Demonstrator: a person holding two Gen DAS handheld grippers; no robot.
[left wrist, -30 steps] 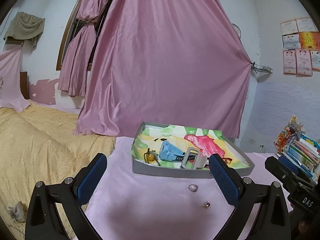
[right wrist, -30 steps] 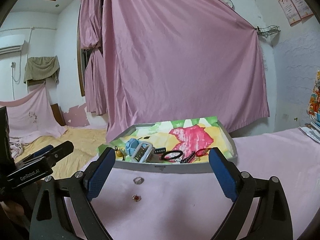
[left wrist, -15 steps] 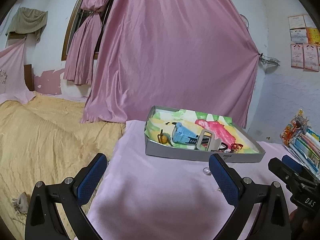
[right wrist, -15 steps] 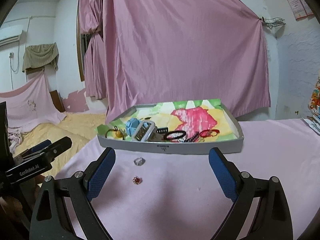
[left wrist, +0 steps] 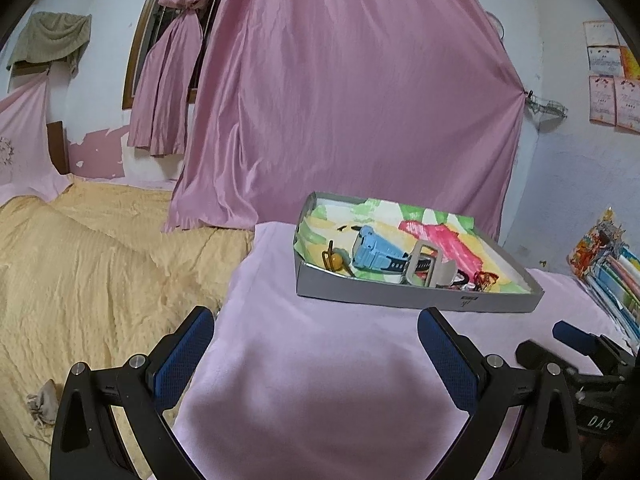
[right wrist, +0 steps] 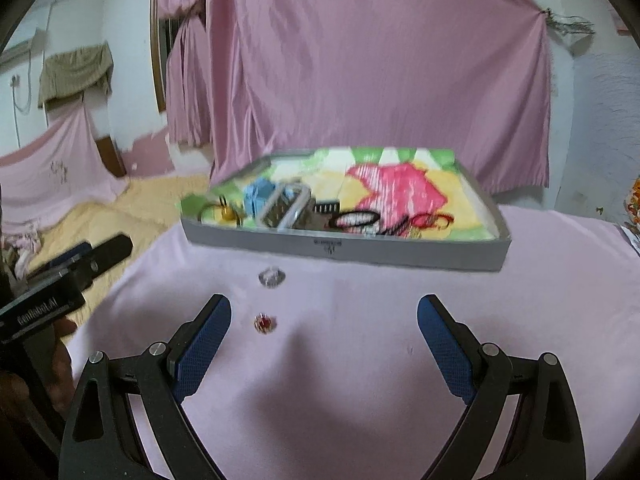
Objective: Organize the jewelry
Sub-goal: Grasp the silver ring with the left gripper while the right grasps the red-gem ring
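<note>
A shallow grey box [right wrist: 344, 249] [left wrist: 400, 296] with a colourful paper lining sits on the pink cloth. Inside lie a blue watch [left wrist: 372, 254] [right wrist: 258, 194], a silver buckle piece [left wrist: 428, 266] [right wrist: 286, 208], a yellow bead charm [left wrist: 338, 260] and dark bracelets [right wrist: 356, 220]. On the cloth before the box lie a clear ring [right wrist: 271, 277] and a small red-stone ring [right wrist: 265, 323]. My right gripper [right wrist: 324, 316] is open, the red-stone ring just inside its left finger. My left gripper [left wrist: 316, 328] is open over bare cloth; both rings are out of its view.
A bed with a yellow cover [left wrist: 80, 264] lies to the left of the table. Pink curtains [left wrist: 352, 100] hang behind the box. A stack of colourful books [left wrist: 608, 264] stands at the right edge. The other gripper [right wrist: 60, 280] shows at the left of the right wrist view.
Both views tilted down and shifted; the box and rings slid right in the left view until the rings left it. In the right view the rings came nearer to the fingers. Jaws stayed wide.
</note>
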